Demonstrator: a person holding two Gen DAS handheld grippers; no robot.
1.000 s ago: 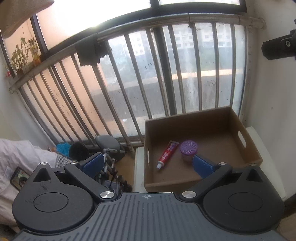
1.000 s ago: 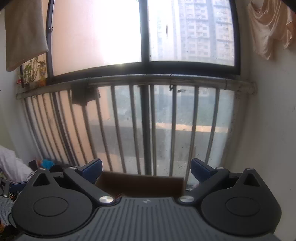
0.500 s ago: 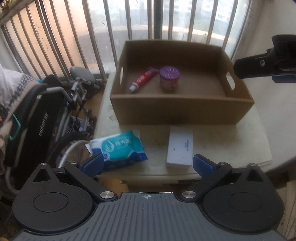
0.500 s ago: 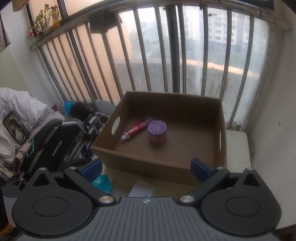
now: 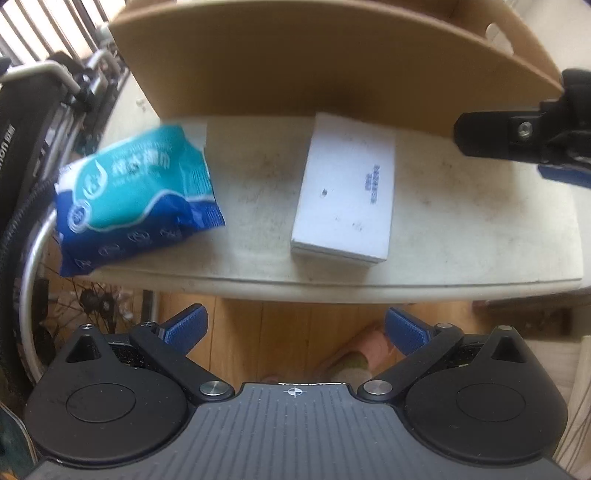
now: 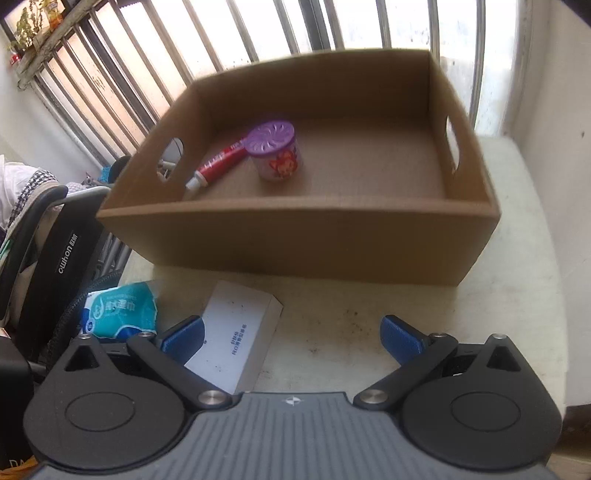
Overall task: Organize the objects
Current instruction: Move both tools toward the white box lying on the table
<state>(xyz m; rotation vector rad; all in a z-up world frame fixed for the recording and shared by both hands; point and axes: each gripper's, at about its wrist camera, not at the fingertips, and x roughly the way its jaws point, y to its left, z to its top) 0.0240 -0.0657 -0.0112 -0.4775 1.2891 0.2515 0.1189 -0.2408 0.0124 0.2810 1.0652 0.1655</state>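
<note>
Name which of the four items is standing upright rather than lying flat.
The purple-lidded jar in the cardboard box. The toothpaste tube beside it lies flat, as do the white box and the wipes pack on the table.

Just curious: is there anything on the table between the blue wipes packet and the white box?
Nothing: in the left wrist view, only bare, stained tabletop separates the wipes packet from the white box.

Black wheelchair (image 6: 55, 251) left of table (image 6: 517, 258); barred window (image 6: 258, 29) behind; potted plant (image 6: 26, 26) on ledge.
</note>
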